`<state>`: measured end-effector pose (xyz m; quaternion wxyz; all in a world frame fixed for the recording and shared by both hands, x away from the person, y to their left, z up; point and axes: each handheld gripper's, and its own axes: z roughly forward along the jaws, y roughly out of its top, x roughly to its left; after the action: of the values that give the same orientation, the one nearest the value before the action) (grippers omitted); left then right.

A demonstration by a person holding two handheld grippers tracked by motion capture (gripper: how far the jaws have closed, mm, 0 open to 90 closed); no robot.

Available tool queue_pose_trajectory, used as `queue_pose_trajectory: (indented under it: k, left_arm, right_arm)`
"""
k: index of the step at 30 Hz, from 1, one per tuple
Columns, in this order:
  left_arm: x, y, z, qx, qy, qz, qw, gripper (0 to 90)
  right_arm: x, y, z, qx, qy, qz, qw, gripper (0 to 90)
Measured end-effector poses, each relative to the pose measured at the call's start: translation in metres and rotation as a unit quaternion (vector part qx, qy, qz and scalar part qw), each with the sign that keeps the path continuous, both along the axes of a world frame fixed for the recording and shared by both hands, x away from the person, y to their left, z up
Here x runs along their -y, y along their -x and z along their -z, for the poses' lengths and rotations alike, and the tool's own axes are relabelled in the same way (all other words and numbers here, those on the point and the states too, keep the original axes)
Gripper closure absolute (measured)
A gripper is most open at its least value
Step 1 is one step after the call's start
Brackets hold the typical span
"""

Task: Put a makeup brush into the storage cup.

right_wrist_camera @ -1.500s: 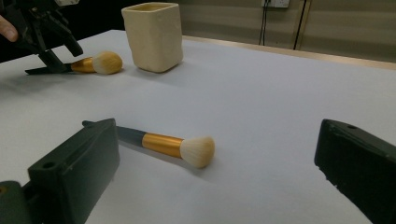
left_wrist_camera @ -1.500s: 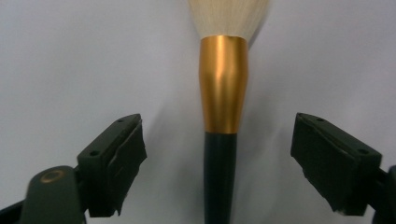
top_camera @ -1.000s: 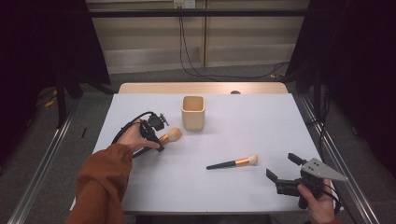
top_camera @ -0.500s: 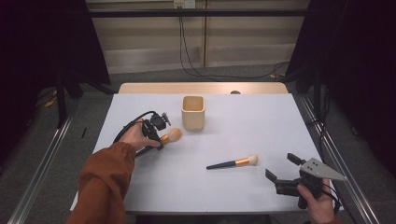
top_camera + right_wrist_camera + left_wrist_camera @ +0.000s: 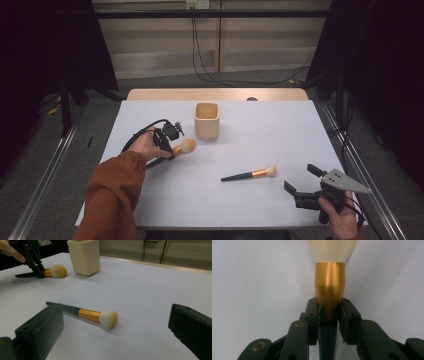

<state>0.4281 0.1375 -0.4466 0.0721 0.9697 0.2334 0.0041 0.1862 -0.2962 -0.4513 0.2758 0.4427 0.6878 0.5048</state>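
A thick brush (image 5: 329,285) with a gold ferrule and pale fluffy head (image 5: 188,146) lies on the white table left of a cream cup (image 5: 207,120). My left gripper (image 5: 169,146) has just been closing and is now shut on it, its pads (image 5: 312,312) pressing where the ferrule meets the dark handle. A slimmer brush (image 5: 251,174) with a dark handle lies at centre right. My right gripper (image 5: 300,178) stands open near the front right corner, its fingers (image 5: 41,327) framing that slim brush (image 5: 86,314) from a distance. The right gripper view also shows the cup (image 5: 84,256) and the left gripper (image 5: 37,268).
The table (image 5: 280,130) has a wooden strip (image 5: 215,94) along its far edge. Metal rails (image 5: 45,170) run along the floor on both sides. Cables hang at the back wall. Bare tabletop lies between the cup and the right edge.
The left gripper's jaws have closed onto the thick brush, which lay between them. Both hands kept their place, and the slim brush and cup did not move.
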Motion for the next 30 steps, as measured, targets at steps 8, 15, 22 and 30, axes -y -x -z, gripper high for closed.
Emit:
queue_pose_trajectory:
  k: [8,15,22,30]
  left_arm:
    - [-0.004,0.000,0.000,-0.002,0.024,-0.021,0.9995,71.5]
    - [-0.014,-0.001,-0.002,-0.006,0.050,-0.036,0.9981,71.5]
    - [-0.027,-0.002,-0.015,0.014,0.093,-0.062,0.9936,71.4]
    - [-0.033,0.002,-0.018,0.028,0.129,-0.084,0.9877,71.4]
  right_arm:
    - [0.000,0.000,0.000,-0.001,-0.002,0.002,1.0000,0.0]
    - [0.001,-0.001,0.000,0.000,-0.001,0.006,1.0000,0.0]
    - [0.001,-0.001,0.000,0.000,-0.001,0.007,1.0000,0.0]
    - [0.001,-0.001,0.000,0.000,-0.002,0.007,1.0000,0.0]
